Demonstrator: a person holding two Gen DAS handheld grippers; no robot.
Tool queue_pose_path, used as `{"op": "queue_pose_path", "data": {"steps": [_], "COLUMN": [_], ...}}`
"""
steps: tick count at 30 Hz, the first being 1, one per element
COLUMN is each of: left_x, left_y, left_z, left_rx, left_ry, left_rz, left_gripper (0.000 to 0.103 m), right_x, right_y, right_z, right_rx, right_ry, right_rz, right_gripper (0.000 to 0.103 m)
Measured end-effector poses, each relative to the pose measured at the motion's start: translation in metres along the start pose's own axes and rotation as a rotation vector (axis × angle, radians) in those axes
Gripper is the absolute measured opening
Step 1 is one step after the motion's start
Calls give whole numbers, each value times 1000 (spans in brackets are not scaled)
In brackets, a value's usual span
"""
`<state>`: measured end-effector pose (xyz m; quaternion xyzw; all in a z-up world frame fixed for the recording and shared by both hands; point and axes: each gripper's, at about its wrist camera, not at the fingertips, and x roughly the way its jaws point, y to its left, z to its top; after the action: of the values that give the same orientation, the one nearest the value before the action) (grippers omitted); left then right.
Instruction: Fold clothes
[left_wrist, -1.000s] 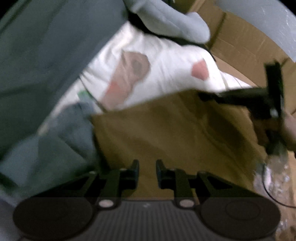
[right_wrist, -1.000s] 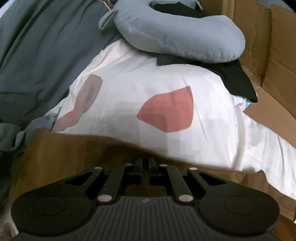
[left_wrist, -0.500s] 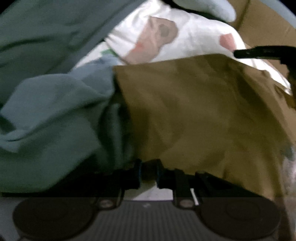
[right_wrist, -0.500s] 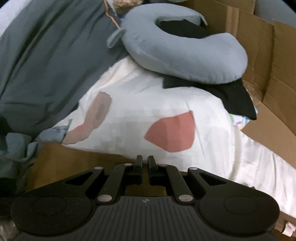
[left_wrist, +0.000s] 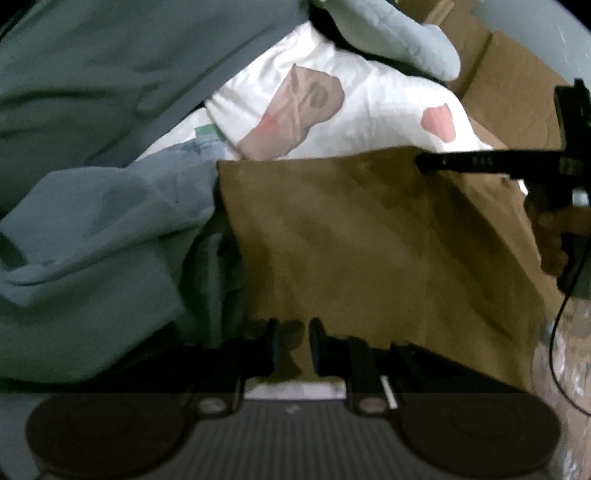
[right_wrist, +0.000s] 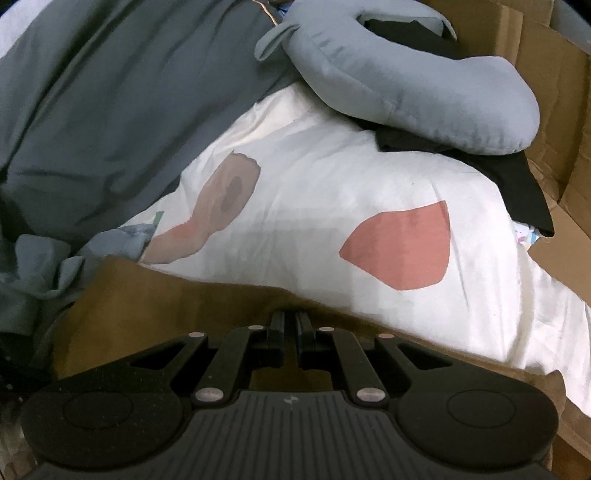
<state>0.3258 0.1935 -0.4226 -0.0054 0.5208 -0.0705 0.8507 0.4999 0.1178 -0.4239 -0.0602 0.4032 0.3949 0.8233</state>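
Brown garment (left_wrist: 369, 240) lies spread in front of the white printed pillow (right_wrist: 332, 206), stretched flat between two grippers with no fold yet made, so nearly all the folding appears still ahead. The right gripper (right_wrist: 290, 325), angled down toward the pillow, pinches the garment's far edge with its jaws nearly together (a hand grips its handle in the left view), while the left gripper (left_wrist: 292, 343) reaches steeply down over the near edge, jaws narrowly apart with cloth between them.

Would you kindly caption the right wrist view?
Right tongs pinching the brown garment before a white printed pillow.
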Motion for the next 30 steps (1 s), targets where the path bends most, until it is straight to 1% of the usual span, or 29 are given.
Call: {"op": "queue_pose_path", "data": {"steps": [3, 7, 9, 10, 11, 12, 13, 14, 15, 16, 17, 19, 20, 22, 25, 27, 30], "left_x": [14, 24, 24, 23, 22, 20, 17, 13, 9, 4, 0, -7, -10, -14, -20, -23, -26], "left_y": [2, 8, 9, 9, 8, 6, 4, 1, 0, -3, -5, -10, -13, -18, -29, -36, -44], "left_z": [7, 12, 14, 14, 15, 15, 15, 15, 14, 14, 14, 13, 12, 13, 13, 12, 10], "left_rx": [-34, -71, -85, -90, -92, -93, -89, -83, -77, -71, -67, -70, -74, -71, -32, -11, 13], "left_ry": [-15, -2, 8, 12, 16, 20, 22, 19, 11, -1, -13, -11, -7, 4, 6, 11, 17], "left_rz": [2, 3, 3, 7, 13, 19, 24, 28, 29, 29, 29, 33, 35, 35, 37, 42, 33], "left_gripper": [18, 18, 18, 18, 17, 18, 25, 34, 39, 47, 51, 51, 54, 59, 67, 68, 70], "right_x": [7, 8, 4, 1, -4, -8, -13, -21, -30, -43, -60, -90, -100, -121, -145, -157, -172], "right_y": [-1, -1, 0, 1, 2, 2, 3, 4, 4, 4, 1, -6, -11, -20, -37, -47, -52], "right_z": [3, 7, 8, 8, 7, 6, 5, 4, 1, -1, -5, -12, -16, -24, -37, -47, -63], "right_rx": [25, 54, 70, 78, 81, 85, 87, 80, 71, 66, 73, 98, 106, 123, 177, 222, 245], "right_ry": [5, 25, 39, 46, 51, 55, 61, 74, 94, 104, 90, 57, 52, 42, 19, 15, 16], "right_rz": [-13, -28, -38, -43, -43, -43, -40, -28, -4, 22, 35, 34, 34, 34, 10, -10, -30], "right_gripper": [9, 10, 12, 15, 24, 28, 35, 37, 37, 37, 40, 48, 50, 50, 50, 50, 50]}}
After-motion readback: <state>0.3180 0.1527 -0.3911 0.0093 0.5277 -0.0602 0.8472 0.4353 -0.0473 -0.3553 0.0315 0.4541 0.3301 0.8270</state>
